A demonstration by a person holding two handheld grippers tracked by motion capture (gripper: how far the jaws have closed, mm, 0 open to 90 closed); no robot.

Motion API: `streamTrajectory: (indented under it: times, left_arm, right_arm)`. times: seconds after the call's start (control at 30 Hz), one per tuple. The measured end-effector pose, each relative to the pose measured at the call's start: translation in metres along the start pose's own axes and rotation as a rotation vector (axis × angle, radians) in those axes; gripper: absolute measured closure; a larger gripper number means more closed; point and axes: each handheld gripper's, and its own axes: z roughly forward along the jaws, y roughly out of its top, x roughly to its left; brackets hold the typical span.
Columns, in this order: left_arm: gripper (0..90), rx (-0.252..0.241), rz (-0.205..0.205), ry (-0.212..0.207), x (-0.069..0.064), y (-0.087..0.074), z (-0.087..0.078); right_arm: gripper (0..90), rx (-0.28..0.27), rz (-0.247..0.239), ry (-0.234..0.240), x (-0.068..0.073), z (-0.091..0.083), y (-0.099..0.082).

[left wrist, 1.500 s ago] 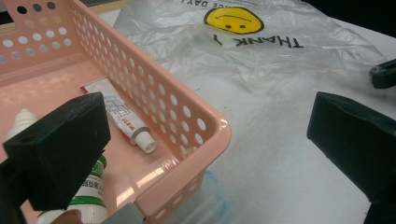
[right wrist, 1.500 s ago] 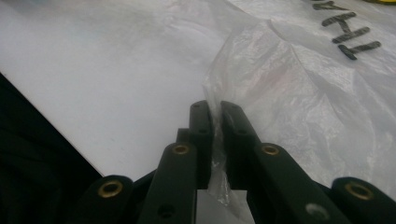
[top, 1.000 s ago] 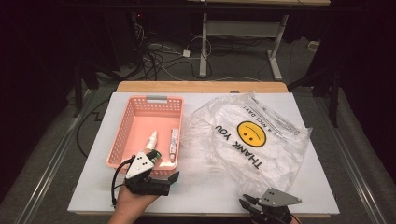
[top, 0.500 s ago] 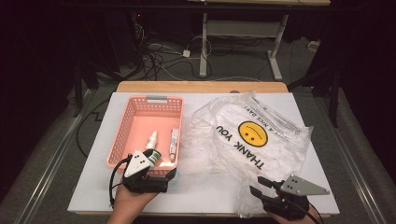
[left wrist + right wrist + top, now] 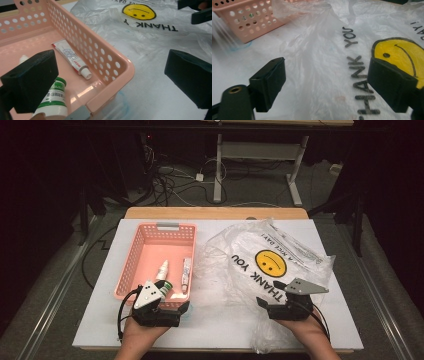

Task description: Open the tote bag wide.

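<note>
Two black two-jaw grippers sit over a white table (image 5: 90, 330), each in one of the person's hands at the near edge. Beneath the right gripper (image 5: 280, 304) lies a thin, crinkled, translucent plastic bag (image 5: 235, 270) printed with a yellow smiley face (image 5: 270, 262) and black "THANK YOU" lettering; it spreads flat across the right half of the table, just beside the basket. That gripper's jaws have just been opening and now stand wide apart, with the bag's film below the gap and neither pad pressing on it. At the near end of a pink perforated plastic basket (image 5: 131, 265), rectangular with rounded corners, the left gripper (image 5: 167, 307) has its jaws equally far apart, one inside the basket and one outside over the table, clamped on nothing. Inside the basket lie a small white bottle with a green cap and green label (image 5: 53, 100) and a slim white squeeze tube (image 5: 71, 58) with a white screw cap, both lying on the glossy floor. Seen from the left gripper, the bottle's label band and the round holes in the basket wall stand out, details that the high view blurs. From the right gripper, the wrinkles and folds of the bag (image 5: 317, 65) are plain, and the basket's corner (image 5: 249, 22) sits at upper left.
</note>
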Motion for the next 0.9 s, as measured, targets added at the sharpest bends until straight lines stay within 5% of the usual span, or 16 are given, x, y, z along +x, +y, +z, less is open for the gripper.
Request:
streamTrajectory:
  times: [0.17,0.53,0.77,0.9]
  left_arm:
    - [0.0,0.014,0.001,0.005,0.0,0.001,0.002]
    - [0.0,-0.016,-0.004,0.037,0.002,-0.002,-0.004]
    - [0.0,-0.028,-0.016,0.05,0.001,-0.002,-0.004]
    - [0.0,-0.024,-0.019,0.056,0.001,-0.003,-0.003]
  right_arm:
    - [0.5,-0.006,-0.013,-0.019,-0.006,0.017,0.01]
    - [0.0,-0.015,-0.025,-0.001,-0.019,0.042,0.03]
    - [5.5,0.009,-0.037,0.005,-0.022,0.058,0.034]
    - [16.9,0.045,-0.061,0.064,-0.015,0.065,0.033]
